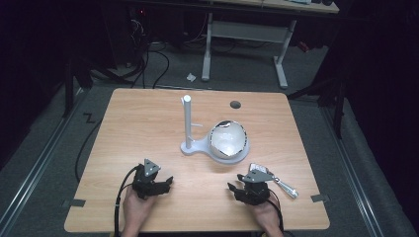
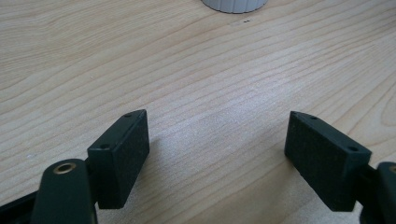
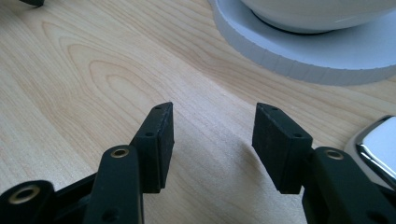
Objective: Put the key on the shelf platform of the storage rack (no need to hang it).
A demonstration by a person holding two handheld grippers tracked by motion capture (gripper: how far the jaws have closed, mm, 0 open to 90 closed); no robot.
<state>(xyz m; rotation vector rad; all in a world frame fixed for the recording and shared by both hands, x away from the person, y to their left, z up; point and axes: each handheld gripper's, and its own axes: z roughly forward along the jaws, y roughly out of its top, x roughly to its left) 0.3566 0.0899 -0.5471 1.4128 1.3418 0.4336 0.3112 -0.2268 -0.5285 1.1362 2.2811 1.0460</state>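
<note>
A white stand with an upright post point(image 1: 188, 121) and a round base point(image 1: 217, 153) sits mid-table, and a white bowl point(image 1: 227, 140) rests tilted on that base. My left gripper point(image 1: 168, 183) lies near the front edge, left of the stand, jaws wide apart over bare wood point(image 2: 217, 116). My right gripper point(image 1: 235, 181) rests just in front of the bowl, open with nothing between its jaws point(image 3: 212, 109). The base point(image 3: 317, 60) and bowl point(image 3: 317, 11) lie close ahead of it. A shiny metal spoon point(image 1: 284, 186) lies beside the right gripper, its bright end point(image 3: 378, 144) by the right jaw.
The wooden table point(image 1: 148, 123) has a dark round hole point(image 1: 235, 104) near its far edge. An edge of the white stand point(image 2: 233, 4) lies ahead of the left gripper. Behind the table, a second desk point(image 1: 247, 29) and cables stand on the dark floor.
</note>
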